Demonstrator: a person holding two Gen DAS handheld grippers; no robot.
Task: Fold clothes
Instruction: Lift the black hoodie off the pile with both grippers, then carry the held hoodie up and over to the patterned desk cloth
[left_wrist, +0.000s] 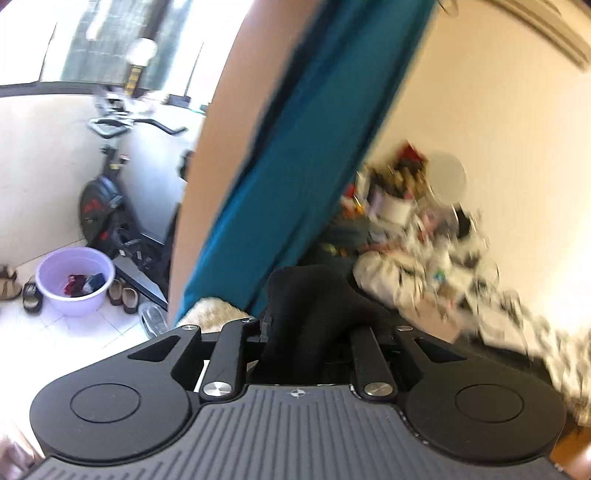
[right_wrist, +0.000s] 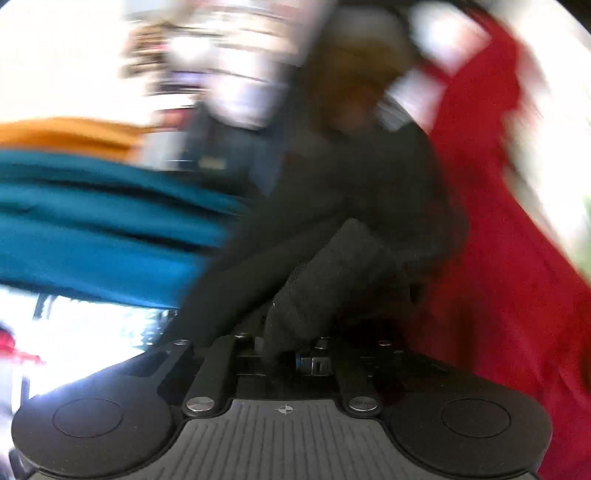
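Left wrist view is showing the left gripper (left_wrist: 306, 325) at the lower middle of the frame, its jaws pinching one bunch of black cloth (left_wrist: 310, 306) that is bulging up between the two linkage arms. Just behind the cloth, one teal curtain (left_wrist: 295, 147) is running diagonally from the upper middle down to the gripper, with one tan panel (left_wrist: 236, 147) beside it on the left. At the lower left, one lilac basin (left_wrist: 75, 280) is sitting on the tiled floor (left_wrist: 92, 332), holding a few small red and dark garments, with several shoes (left_wrist: 122, 293) lying around it. One exercise bike (left_wrist: 110, 210) is standing behind the basin. On the right, a blurred heap of clutter (left_wrist: 424, 229) is lying against the cream wall (left_wrist: 498, 110).

Right wrist view is heavily blurred. The right gripper (right_wrist: 291, 343) is pinching the black cloth (right_wrist: 332, 266) at the lower middle. One red garment (right_wrist: 509, 240) is filling the right side, and teal fabric (right_wrist: 92, 221) with one orange band (right_wrist: 74, 134) above it is lying across the left.
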